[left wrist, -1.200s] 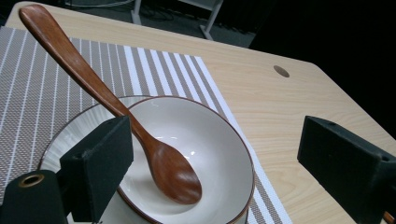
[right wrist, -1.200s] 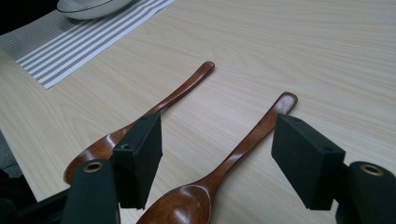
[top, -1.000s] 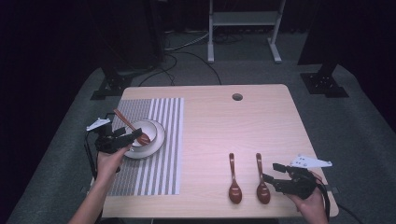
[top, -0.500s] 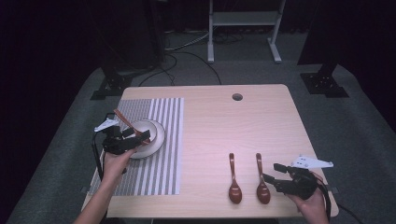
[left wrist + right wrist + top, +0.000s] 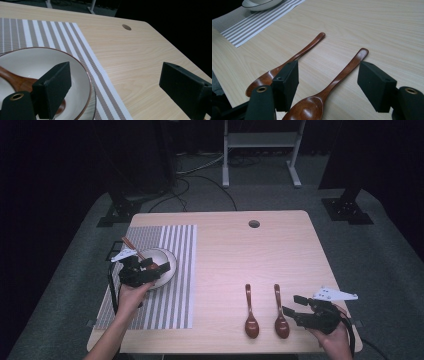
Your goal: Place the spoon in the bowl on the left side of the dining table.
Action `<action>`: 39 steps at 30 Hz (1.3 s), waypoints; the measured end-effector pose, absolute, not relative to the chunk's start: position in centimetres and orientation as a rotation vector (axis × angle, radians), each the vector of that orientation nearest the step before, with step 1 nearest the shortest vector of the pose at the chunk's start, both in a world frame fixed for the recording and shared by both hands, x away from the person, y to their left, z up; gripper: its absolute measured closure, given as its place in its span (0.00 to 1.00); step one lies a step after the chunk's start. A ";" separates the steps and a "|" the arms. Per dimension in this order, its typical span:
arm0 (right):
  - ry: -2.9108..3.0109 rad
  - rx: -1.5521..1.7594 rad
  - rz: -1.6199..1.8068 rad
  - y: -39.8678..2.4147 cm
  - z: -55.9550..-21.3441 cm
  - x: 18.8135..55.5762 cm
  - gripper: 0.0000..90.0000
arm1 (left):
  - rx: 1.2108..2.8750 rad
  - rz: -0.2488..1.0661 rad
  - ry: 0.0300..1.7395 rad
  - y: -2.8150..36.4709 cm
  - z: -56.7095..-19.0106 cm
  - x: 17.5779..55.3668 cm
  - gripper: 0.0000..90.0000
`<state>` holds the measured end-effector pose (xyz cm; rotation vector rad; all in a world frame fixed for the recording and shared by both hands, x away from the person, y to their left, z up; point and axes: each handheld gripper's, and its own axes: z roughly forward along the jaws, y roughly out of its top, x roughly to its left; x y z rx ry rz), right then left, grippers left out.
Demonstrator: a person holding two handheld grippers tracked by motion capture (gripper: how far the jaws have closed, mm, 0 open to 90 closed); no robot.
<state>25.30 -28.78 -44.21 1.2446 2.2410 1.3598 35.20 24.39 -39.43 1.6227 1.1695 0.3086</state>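
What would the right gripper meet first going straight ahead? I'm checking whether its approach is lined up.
Probably the nearer wooden spoon, lying between the open jaws of the right gripper; depth is hard to judge.

A dark studio or lab set-up; a pale wooden table (image 5: 280, 255) stands on grey carpet (image 5: 390, 245), with black stand bases (image 5: 347, 210), floor cables (image 5: 200, 175) and a metal frame (image 5: 260, 150) behind.

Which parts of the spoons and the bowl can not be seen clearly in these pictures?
- Spoon in the bowl: left gripper view, its bowl end hidden by a black jaw.
- Right-hand spoon: right gripper view, tip cut off by bottom edge.
- Bowl: high view, near side covered by the left gripper.
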 end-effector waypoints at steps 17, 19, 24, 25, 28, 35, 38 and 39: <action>2.237 1.242 1.363 -28.9 -44.2 25.2 0.36 | 1.658 0.262 1.104 21.4 -39.9 34.9 0.11; 2.235 1.245 1.366 -29.0 -44.2 25.2 0.36 | 1.663 0.254 1.095 21.0 -40.0 34.9 0.11; 2.234 1.245 1.366 -29.0 -44.2 25.2 0.36 | 1.672 0.236 1.088 20.5 -40.4 34.8 0.11; 2.233 1.245 1.367 -29.0 -44.2 25.2 0.36 | 1.674 0.236 1.086 20.4 -40.4 34.8 0.11; 2.232 1.247 1.368 -29.0 -44.2 25.1 0.36 | 1.679 0.233 1.083 20.1 -40.6 34.6 0.11; 2.230 1.246 1.370 -29.1 -44.2 25.1 0.36 | 1.699 0.217 1.067 19.3 -41.2 34.2 0.11; 2.233 1.253 1.371 -29.0 -44.2 25.1 0.36 | 1.718 0.223 1.052 18.8 -41.4 33.9 0.11; 2.235 1.253 1.369 -29.0 -44.2 25.1 0.36 | 1.719 0.219 1.053 18.7 -41.5 33.9 0.11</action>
